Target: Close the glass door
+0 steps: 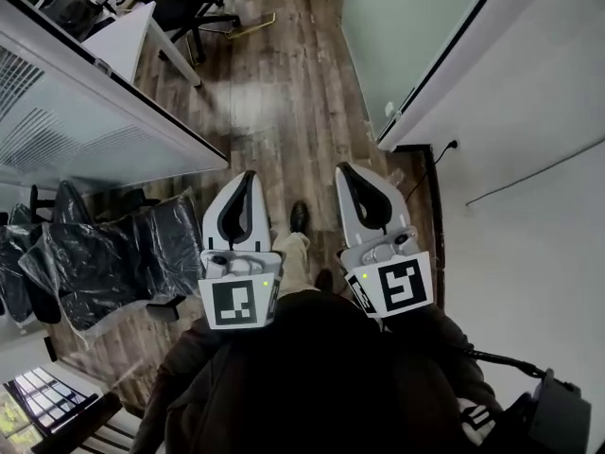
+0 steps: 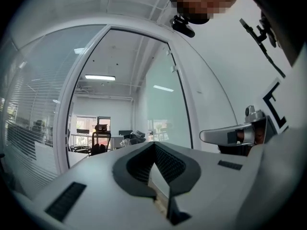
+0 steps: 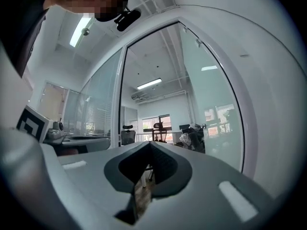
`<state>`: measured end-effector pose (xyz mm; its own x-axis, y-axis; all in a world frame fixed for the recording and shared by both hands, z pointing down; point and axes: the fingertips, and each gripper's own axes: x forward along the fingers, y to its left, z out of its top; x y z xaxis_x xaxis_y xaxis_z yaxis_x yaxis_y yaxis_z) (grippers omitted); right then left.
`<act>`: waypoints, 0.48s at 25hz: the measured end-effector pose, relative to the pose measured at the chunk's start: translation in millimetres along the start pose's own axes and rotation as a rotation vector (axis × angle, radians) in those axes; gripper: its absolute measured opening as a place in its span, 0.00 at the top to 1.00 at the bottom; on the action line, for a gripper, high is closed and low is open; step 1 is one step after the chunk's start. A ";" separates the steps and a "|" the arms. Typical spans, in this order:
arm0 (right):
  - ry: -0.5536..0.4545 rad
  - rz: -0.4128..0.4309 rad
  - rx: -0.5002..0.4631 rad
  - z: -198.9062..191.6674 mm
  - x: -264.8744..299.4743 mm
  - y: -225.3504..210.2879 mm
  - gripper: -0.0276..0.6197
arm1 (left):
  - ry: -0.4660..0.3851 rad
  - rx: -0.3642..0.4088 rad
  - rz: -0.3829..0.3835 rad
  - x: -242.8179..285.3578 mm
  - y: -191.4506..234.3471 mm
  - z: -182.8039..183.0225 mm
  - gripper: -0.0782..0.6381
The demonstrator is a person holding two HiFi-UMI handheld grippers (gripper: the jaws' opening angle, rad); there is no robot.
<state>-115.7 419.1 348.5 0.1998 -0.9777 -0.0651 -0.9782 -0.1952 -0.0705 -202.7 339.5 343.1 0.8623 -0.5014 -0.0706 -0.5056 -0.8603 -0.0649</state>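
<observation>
Left gripper (image 1: 244,189): jaws pressed together, holding nothing | right gripper (image 1: 355,185): jaws together, also empty, just beside the left over the wood floor (image 1: 284,93) | glass door (image 1: 411,26): stands open ahead on the right, apart from both grippers | plastic-wrapped chairs (image 1: 113,253): at the floor's left edge.
</observation>
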 end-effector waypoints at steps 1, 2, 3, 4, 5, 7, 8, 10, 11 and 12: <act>-0.007 -0.010 -0.003 3.2 17.6 -11.1 0.95 | -0.017 -0.002 0.005 19.1 8.9 2.1 0.90; -0.016 -0.019 -0.004 6.7 35.6 -22.4 0.95 | -0.025 -0.002 0.007 38.7 17.4 2.8 0.90; -0.025 -0.026 -0.005 9.7 54.2 -33.5 0.95 | -0.024 0.002 0.004 58.8 25.1 1.7 0.90; -0.032 -0.031 -0.004 11.4 73.2 -44.0 0.95 | -0.016 0.009 -0.008 79.1 32.0 -1.0 0.90; -0.035 -0.035 -0.002 11.3 92.6 -53.6 0.95 | -0.004 0.016 -0.026 99.5 38.3 -5.1 0.90; -0.031 -0.037 0.000 9.2 131.0 -67.3 0.95 | 0.009 0.020 -0.059 137.8 52.7 -11.2 0.90; -0.026 -0.037 -0.001 9.3 148.2 -70.0 0.95 | 0.008 0.014 -0.070 153.0 60.9 -11.5 0.90; -0.021 -0.041 -0.006 13.7 176.3 -71.4 0.95 | 0.007 0.005 -0.086 175.5 77.0 -9.7 0.90; -0.022 -0.045 -0.008 16.6 188.4 -73.6 0.95 | 0.009 -0.001 -0.091 185.9 84.2 -9.1 0.90; -0.022 -0.050 -0.008 19.1 199.7 -77.1 0.95 | 0.011 -0.009 -0.094 196.4 90.6 -8.5 0.90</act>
<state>0.8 240.4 321.9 0.2497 -0.9647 -0.0832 -0.9673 -0.2446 -0.0666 -78.9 162.2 331.8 0.9064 -0.4190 -0.0537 -0.4219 -0.9045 -0.0621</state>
